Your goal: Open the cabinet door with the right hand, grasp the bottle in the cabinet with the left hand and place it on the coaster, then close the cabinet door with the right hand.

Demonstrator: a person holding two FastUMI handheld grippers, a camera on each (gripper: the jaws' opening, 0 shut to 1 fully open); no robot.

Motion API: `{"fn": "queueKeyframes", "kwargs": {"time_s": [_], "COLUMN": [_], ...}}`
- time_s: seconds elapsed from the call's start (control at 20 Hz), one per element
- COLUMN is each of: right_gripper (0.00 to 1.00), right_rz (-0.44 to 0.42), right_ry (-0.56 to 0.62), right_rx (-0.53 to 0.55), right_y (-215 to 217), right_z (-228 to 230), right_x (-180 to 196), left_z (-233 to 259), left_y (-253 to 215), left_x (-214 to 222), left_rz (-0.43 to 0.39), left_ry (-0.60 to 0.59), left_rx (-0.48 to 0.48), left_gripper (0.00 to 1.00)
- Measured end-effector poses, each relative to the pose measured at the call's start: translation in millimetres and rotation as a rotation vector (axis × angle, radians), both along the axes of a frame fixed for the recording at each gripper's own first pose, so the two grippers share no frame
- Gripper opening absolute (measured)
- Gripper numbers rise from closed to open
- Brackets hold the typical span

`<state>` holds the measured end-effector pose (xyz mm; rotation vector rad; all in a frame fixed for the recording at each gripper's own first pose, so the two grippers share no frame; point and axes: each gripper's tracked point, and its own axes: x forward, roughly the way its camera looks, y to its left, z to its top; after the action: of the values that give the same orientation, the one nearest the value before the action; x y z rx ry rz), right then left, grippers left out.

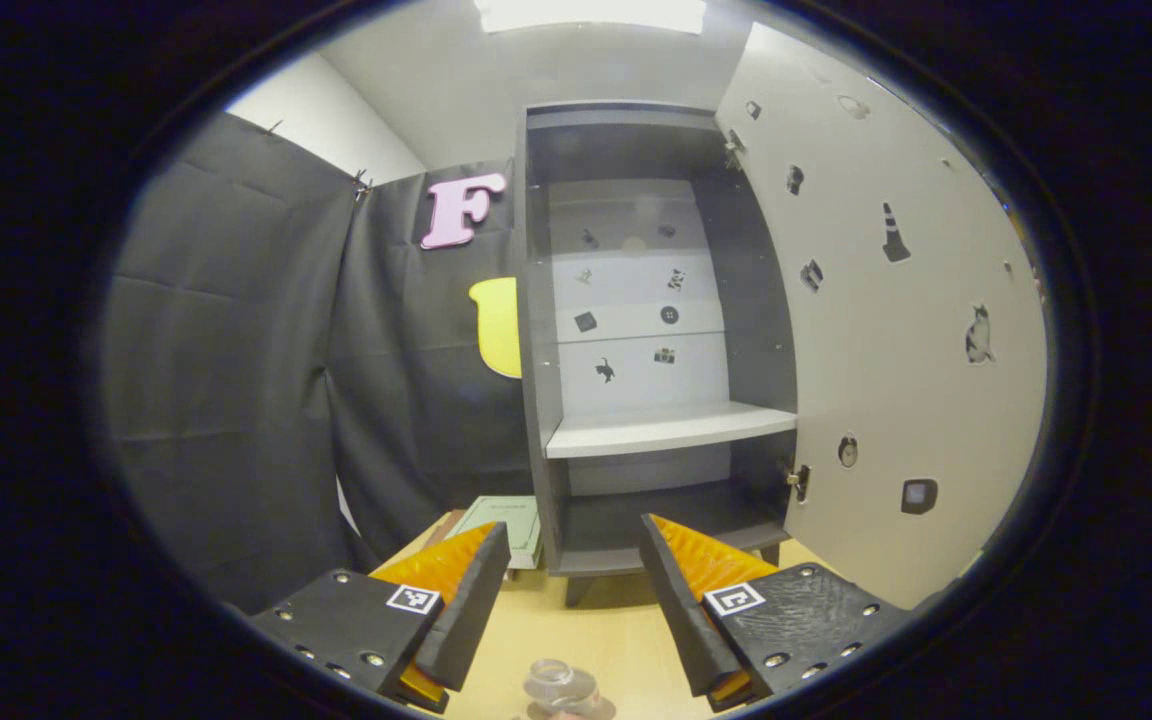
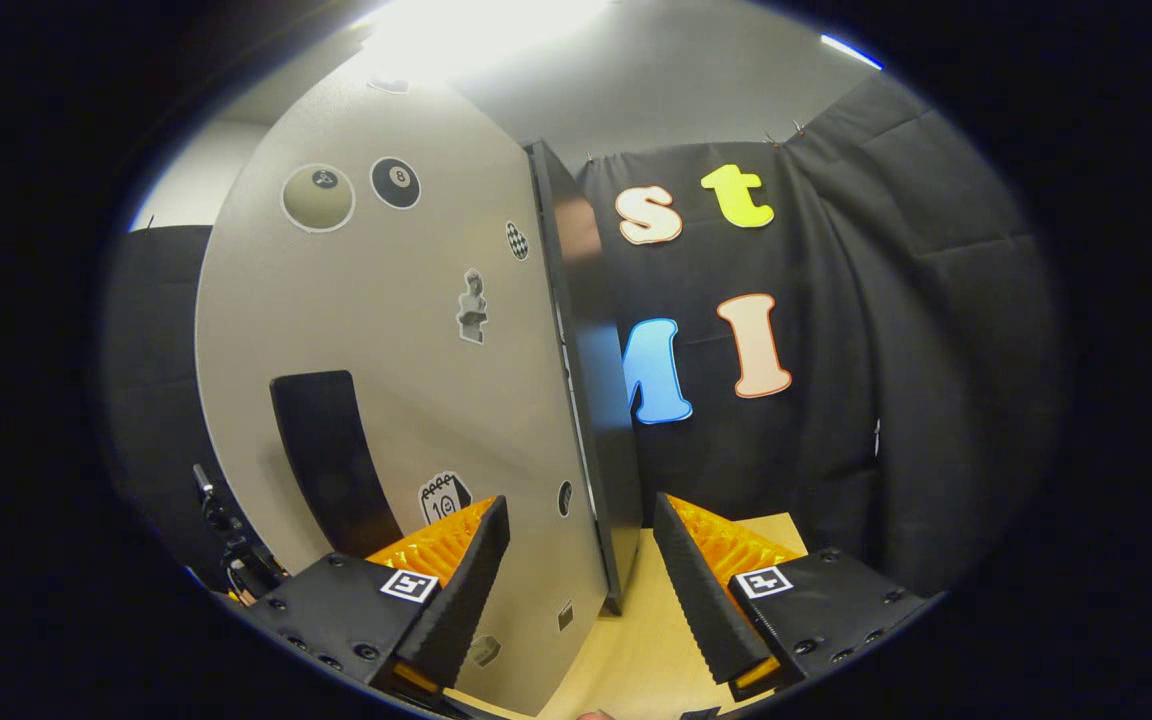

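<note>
Fingers L (image 1: 574, 560) + R (image 2: 581, 545) spread, empty | clear bottle (image 1: 563, 688) on table | cabinet door (image 2: 386, 380) grey, stickered, open

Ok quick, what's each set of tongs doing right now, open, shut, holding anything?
Left tongs: open, holding nothing.
Right tongs: open, straddling the cabinet door edge, not clamped.

Left tongs (image 1: 566, 590), right tongs (image 2: 581, 590): black screwed mounts, square coded markers, ridged fingers.

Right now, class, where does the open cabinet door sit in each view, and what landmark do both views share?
Left gripper view: the cabinet door fills the right side, swung open beside the shelves.
Right gripper view: the door's outer face stands left of centre, its edge between the open fingers.
Shared landmark: the wooden table.
</note>
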<state>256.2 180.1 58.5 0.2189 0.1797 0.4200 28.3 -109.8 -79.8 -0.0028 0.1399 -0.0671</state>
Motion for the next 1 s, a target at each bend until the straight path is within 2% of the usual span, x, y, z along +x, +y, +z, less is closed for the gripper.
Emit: {"fn": "queueKeyframes", "kwargs": {"time_s": [0.05, 0.1, 0.15, 0.2, 0.5, 0.85, 0.9, 1.0], "right_gripper": [0.92, 0.92, 0.85, 0.92, 0.92, 0.92, 0.93, 0.92], "right_rz": [-0.003, -0.004, -0.007, -0.009, 0.023, 0.085, 0.088, 0.085], "right_ry": [0.002, 0.001, -0.002, -0.006, -0.036, -0.052, -0.055, -0.060], "right_rx": [0.001, -0.002, -0.006, -0.012, -0.035, -0.025, -0.021, -0.007], "right_y": [4.1, 8.5, 13.2, 17.9, 62.1, 122.5, 129.8, 140.8], "right_z": [0.4, 0.5, 1.5, 3.5, 7.4, 11.6, 11.3, 11.7], "right_x": [-0.2, -1.0, -2.0, -7.3, -11.0, -11.0, -9.3, -3.1], "left_z": [2.1, 4.4, 6.9, 7.9, 15.5, 16.4, 16.2, 16.3], "left_y": [3.1, 7.5, 11.0, 15.1, 50.9, 125.0, 137.2, 155.2], "left_x": [1.2, 0.4, 0.0, 0.8, -4.5, -11.9, -11.3, -13.2], "left_rz": [-0.004, -0.007, -0.011, -0.015, -0.019, 0.035, 0.048, 0.070], "left_ry": [-0.004, -0.010, -0.017, -0.021, -0.050, -0.054, -0.053, -0.054], "left_rx": [-0.008, -0.019, -0.027, -0.032, -0.022, -0.012, -0.010, -0.013], "left_gripper": [0.79, 0.79, 0.79, 0.79, 0.78, 0.78, 0.81, 0.78]}}
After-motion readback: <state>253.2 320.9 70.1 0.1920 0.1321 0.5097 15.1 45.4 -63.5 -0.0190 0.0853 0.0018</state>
